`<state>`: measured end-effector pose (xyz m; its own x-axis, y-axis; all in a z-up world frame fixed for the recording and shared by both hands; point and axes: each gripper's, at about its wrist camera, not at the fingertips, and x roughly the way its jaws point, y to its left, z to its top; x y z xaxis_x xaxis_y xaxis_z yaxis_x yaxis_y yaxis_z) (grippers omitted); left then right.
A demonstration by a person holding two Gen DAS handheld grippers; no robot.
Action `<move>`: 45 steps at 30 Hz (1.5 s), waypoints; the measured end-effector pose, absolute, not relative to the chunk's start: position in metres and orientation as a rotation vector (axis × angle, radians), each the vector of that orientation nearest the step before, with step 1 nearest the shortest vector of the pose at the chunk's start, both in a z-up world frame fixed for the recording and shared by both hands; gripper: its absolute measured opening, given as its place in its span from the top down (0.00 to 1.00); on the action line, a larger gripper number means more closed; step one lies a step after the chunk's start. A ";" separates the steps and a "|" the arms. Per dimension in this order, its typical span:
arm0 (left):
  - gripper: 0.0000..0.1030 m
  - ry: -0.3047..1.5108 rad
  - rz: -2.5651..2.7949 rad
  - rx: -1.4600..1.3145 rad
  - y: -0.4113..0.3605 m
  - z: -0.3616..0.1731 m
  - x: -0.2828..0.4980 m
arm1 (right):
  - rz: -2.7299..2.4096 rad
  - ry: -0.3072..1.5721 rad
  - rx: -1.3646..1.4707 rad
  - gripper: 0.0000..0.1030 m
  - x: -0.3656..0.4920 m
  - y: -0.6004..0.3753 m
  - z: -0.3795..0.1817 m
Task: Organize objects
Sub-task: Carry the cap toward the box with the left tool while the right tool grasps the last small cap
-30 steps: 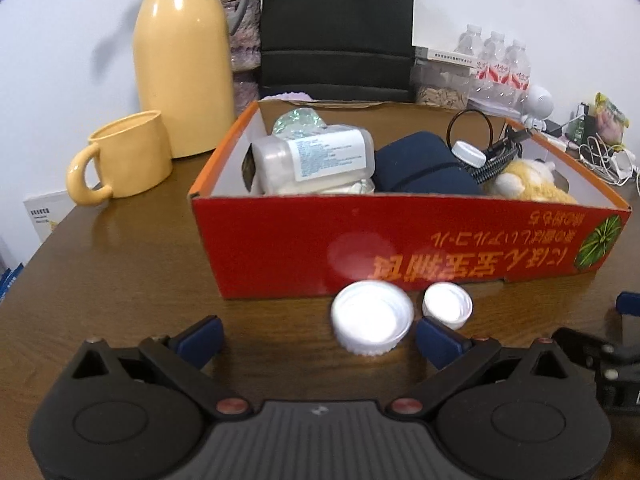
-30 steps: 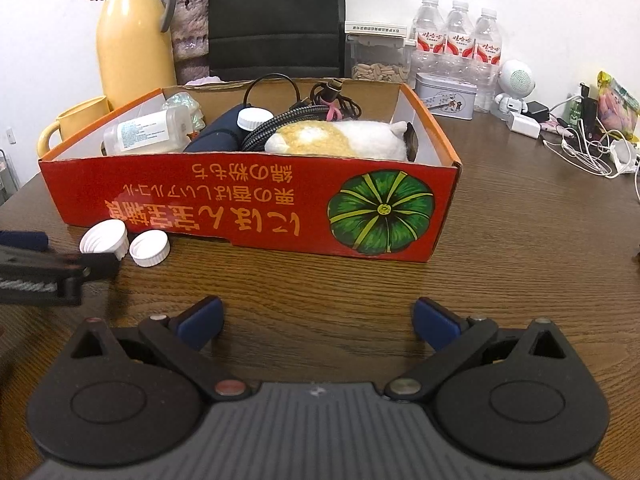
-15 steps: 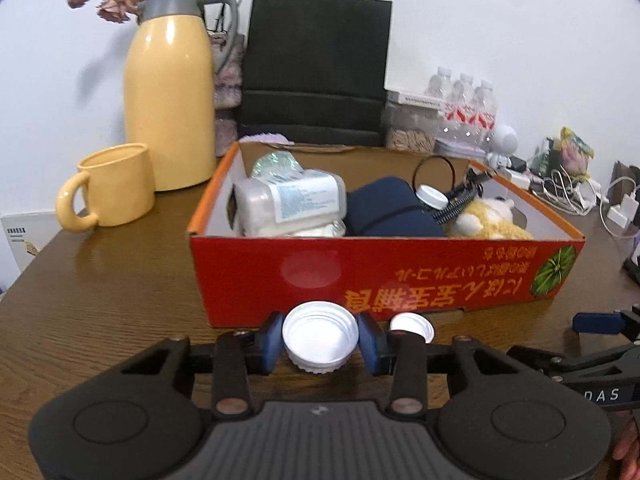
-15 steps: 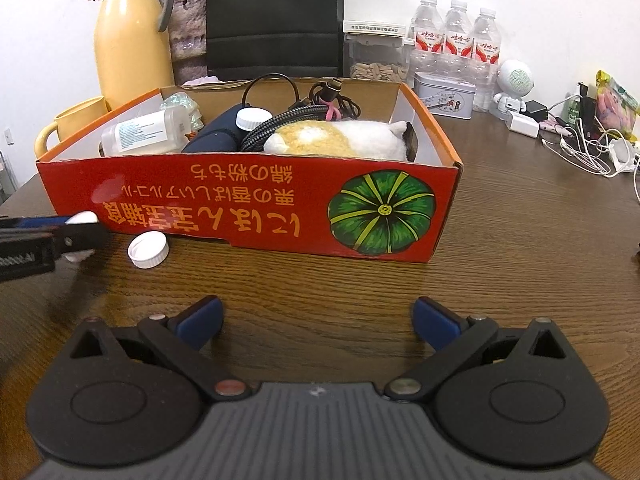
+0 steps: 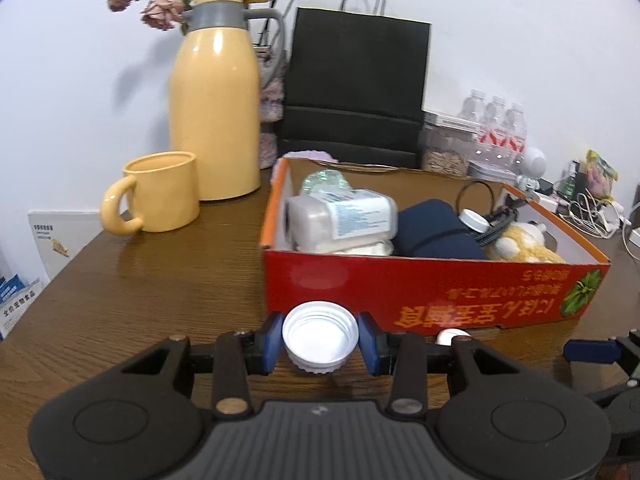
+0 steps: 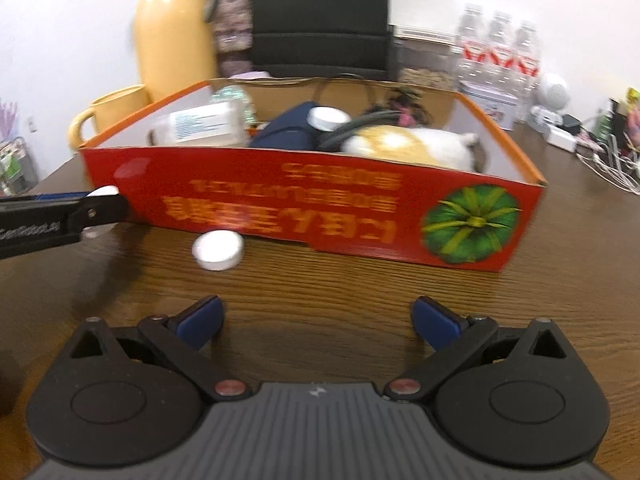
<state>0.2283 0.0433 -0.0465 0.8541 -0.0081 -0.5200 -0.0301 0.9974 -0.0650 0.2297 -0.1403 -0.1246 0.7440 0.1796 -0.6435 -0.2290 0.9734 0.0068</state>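
Left gripper (image 5: 320,343) jaws pinch a white cap (image 5: 320,336); lift it level over the red box (image 5: 432,292) wall. Right gripper (image 6: 318,320) jaws spread, empty.

Colours and patterns, both wrist views.

Worktop (image 5: 140,280): dark brown, fine wood grain. Box (image 5: 400,288): red outer wall with yellow-orange lettering and a green radial leaf emblem (image 6: 470,222), orange rim, plain brown card inside. Large cap (image 5: 320,334) and small cap (image 6: 218,250): white. Left tongs (image 5: 320,340) and right tongs (image 6: 318,322): black bodies, blue pads (image 6: 434,322). Flask (image 5: 214,112): pale yellow, grey collar and handle. Mug (image 5: 160,192): same pale yellow. Bottle in box (image 5: 340,216): translucent white, white label with blue print. Pouch (image 5: 432,232): navy. Plush toy (image 6: 408,148): white and golden yellow. Bag (image 5: 356,80): black. Dried flowers (image 5: 160,4): dusty pink.
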 end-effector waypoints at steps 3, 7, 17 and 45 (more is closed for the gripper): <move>0.63 0.544 0.030 -0.084 0.051 -0.046 0.228 | 0.235 0.696 -0.079 0.00 0.232 -0.129 -0.125; 0.62 0.527 0.048 -0.105 0.058 -0.043 0.225 | 0.235 0.696 -0.079 0.00 0.238 -0.116 -0.124; 0.63 0.524 0.055 -0.118 0.062 -0.041 0.223 | 0.236 0.668 -0.060 0.21 0.255 -0.090 -0.122; 0.63 0.367 0.049 -0.083 0.023 0.026 0.249 | 0.247 0.250 -0.003 0.72 0.236 -0.126 -0.049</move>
<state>0.2491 0.0234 0.0259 0.9323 0.0330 -0.3601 -0.0631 0.9954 -0.0721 0.2363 -0.1256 -0.0490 0.9389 0.2419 -0.2448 -0.2426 0.9697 0.0278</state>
